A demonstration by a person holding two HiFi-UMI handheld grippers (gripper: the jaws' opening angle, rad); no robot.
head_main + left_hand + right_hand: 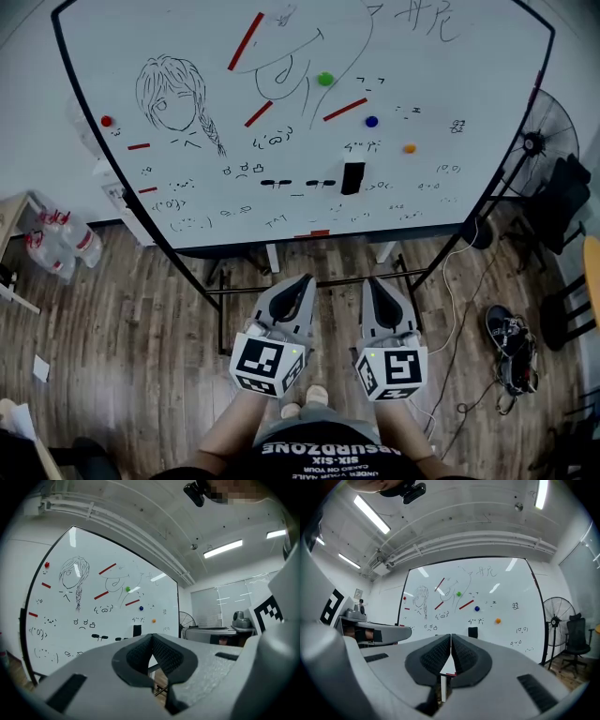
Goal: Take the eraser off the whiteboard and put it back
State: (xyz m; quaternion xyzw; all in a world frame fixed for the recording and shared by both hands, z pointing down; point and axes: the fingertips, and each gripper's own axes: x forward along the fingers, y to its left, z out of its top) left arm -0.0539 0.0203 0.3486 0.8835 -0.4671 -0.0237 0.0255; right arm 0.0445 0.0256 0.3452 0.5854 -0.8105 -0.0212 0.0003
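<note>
A: Where's the eraser (pixel 352 177)?
B: Stuck upright, low on the whiteboard (pixel 506 75), well ahead of both claws.
A: Which is nearer?
B: The right claw (pixel 374 284), almost in line with it. It's closed and empty, as is the left claw (pixel 302 283).

Grey plastic left gripper (pixel 152 638) sat closed, empty, at six o'clock, black rectangular eraser (pixel 137 630) clung to white doodled whiteboard (pixel 56 634) at nine o'clock
</note>
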